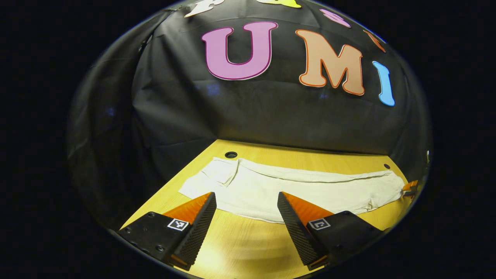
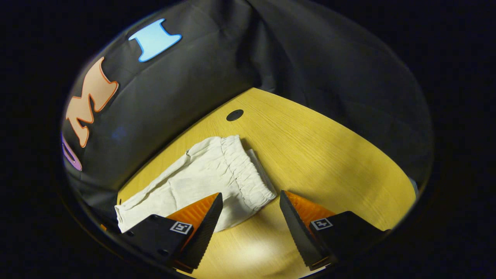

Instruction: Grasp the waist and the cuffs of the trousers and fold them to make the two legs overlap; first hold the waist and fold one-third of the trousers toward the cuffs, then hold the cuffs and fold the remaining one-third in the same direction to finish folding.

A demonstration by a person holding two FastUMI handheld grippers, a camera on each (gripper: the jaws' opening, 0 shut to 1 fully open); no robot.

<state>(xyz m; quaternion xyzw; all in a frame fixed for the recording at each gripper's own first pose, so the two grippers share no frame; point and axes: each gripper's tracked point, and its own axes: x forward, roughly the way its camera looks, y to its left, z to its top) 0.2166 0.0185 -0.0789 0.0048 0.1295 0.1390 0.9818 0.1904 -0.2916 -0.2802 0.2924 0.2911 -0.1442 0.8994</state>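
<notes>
Cream-white trousers lie on a yellow wood-grain table.

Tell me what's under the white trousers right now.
The white cloth trousers lie flat on the yellow wooden table, bare around them. Anything beneath the cloth is covered; no bulge suggests an object.

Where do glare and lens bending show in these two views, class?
Left gripper view: a bright glare patch on the table between the open fingers; the trousers curve with the fisheye. Right gripper view: glare on the wood near the gripper; the table's far edge bows; the wall stays dim.
</notes>
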